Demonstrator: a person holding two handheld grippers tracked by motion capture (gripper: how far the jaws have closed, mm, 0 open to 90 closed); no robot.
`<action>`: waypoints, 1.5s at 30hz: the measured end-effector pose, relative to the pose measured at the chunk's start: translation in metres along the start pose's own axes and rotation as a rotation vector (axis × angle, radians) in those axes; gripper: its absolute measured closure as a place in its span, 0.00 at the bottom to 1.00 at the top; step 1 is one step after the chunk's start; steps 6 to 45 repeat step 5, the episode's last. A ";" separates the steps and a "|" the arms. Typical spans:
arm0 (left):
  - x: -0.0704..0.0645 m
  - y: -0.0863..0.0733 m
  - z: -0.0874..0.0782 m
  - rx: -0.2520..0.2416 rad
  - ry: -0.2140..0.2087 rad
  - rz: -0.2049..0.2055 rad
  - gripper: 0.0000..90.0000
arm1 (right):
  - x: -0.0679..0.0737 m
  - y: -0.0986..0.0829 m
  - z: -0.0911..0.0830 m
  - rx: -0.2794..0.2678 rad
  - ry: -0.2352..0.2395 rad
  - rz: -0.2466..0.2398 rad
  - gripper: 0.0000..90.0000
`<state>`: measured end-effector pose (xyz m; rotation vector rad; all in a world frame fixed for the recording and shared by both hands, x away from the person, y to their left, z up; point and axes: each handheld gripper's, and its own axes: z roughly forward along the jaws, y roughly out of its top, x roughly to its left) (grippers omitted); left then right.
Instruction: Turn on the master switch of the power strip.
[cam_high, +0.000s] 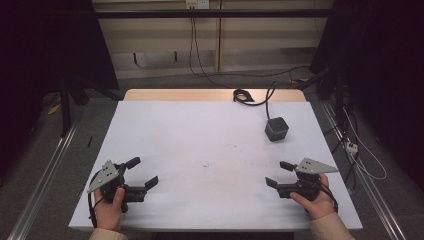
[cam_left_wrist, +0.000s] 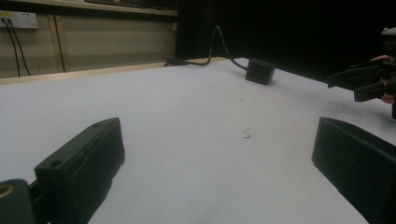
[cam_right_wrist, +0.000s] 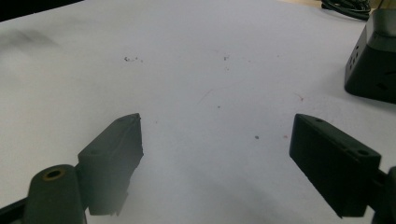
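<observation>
Squarely on the white table (cam_high: 210, 145) sits the black cube (cam_high: 276, 129), one corner toward the person, its cable (cam_high: 250, 97) trailing away, the empty wide-open right gripper (cam_high: 280, 173) near it and the equally gaping, empty left gripper (cam_high: 142, 172) well apart.

1. The desk (cam_high: 210, 145) wore a plain white top, marked with a few small dark specks near its middle, and a strip of pale wood showed along its far edge.
2. The left hand-held gripper (cam_high: 140, 172) was black, with a grey three-cornered plate on top.
3. The right hand-held gripper (cam_high: 277, 174) was black too, under a matching grey plate.
4. The small cube (cam_high: 276, 129) on the desk was dark grey, almost black, with tiny holes dotted on one face.
5. The cable (cam_high: 250, 97) that ran from it was black.
6. The sleeves (cam_high: 327, 227) were a pale beige.
7. The wall behind was cream, with a white socket (cam_left_wrist: 21, 19).
</observation>
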<state>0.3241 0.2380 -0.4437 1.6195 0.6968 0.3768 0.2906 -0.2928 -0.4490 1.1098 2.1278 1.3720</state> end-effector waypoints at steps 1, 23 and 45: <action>0.000 0.000 0.000 0.003 0.002 0.001 0.02 | 0.000 -0.001 0.000 0.002 0.001 -0.004 0.19; 0.000 0.000 0.001 0.001 0.000 0.002 0.02 | -0.002 -0.004 -0.002 0.014 -0.007 0.001 0.18; 0.000 0.000 0.001 0.001 0.000 0.002 0.02 | -0.002 -0.004 -0.002 0.014 -0.007 0.001 0.18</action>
